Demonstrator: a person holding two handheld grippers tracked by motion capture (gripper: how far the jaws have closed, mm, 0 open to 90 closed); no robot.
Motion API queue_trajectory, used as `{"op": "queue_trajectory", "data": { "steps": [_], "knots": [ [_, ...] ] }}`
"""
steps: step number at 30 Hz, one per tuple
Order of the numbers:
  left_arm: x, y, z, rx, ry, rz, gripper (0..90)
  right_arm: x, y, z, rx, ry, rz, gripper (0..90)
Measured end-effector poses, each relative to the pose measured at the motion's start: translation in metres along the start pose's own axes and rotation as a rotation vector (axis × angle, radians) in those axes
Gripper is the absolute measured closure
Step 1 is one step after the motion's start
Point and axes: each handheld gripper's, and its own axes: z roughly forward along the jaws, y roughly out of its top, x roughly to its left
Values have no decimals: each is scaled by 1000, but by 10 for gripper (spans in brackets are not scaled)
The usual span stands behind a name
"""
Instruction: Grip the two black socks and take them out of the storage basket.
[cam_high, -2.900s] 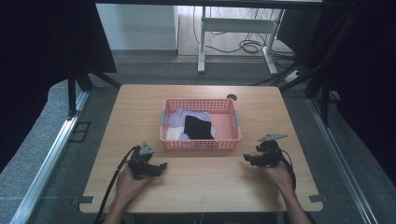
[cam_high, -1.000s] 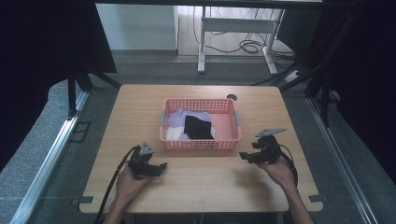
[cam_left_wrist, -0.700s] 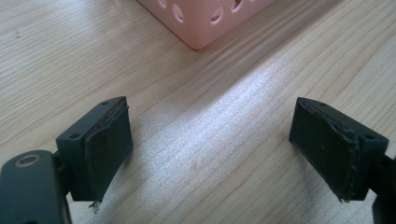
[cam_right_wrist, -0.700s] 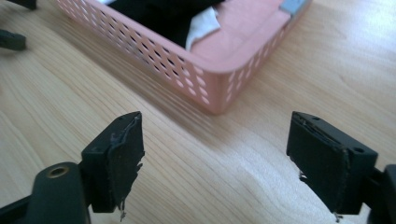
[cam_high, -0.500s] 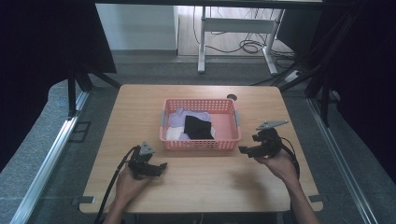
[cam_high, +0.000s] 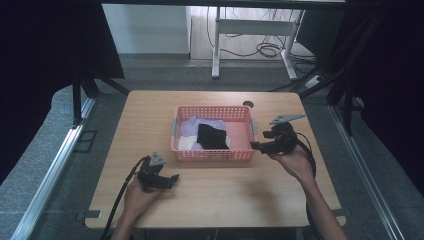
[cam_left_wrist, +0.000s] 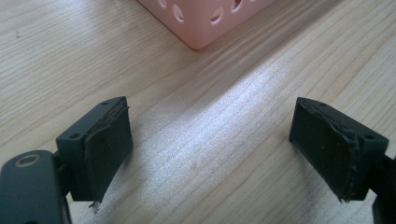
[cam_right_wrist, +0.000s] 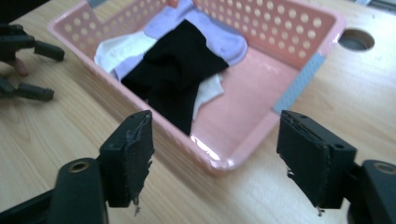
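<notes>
A pink perforated basket (cam_high: 212, 153) stands at the middle of the wooden table (cam_high: 150, 107). Inside lie a black cloth (cam_high: 211, 136), a lilac cloth (cam_high: 192, 125) and a white cloth (cam_high: 185, 143). The right gripper view shows the same basket (cam_right_wrist: 233, 161) with its black cloth (cam_right_wrist: 180, 70). My right gripper (cam_high: 256, 146) hovers open at the basket's right front corner, jaws wide, nothing between them (cam_right_wrist: 212, 158). My left gripper (cam_high: 172, 180) rests low on the table in front of the basket's left corner, open over bare wood (cam_left_wrist: 210, 144).
A round cable hole (cam_high: 248, 104) sits in the table behind the basket. Dark curtains hang on both sides, and a white desk frame (cam_high: 250, 30) with cables stands on the floor beyond the table. The left gripper (cam_right_wrist: 28, 70) appears at the far left of the right gripper view.
My right gripper has risen off the table and moved forward and left, up to the basket's right front corner. The left gripper has stayed where it was.
</notes>
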Motion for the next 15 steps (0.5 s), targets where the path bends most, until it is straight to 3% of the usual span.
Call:
{"op": "queue_trajectory", "data": {
  "steps": [15],
  "knots": [
    [0, 0, 0, 1, -1, -2, 128, 6, 28, 36, 48, 24, -35, 360]
  ]
}}
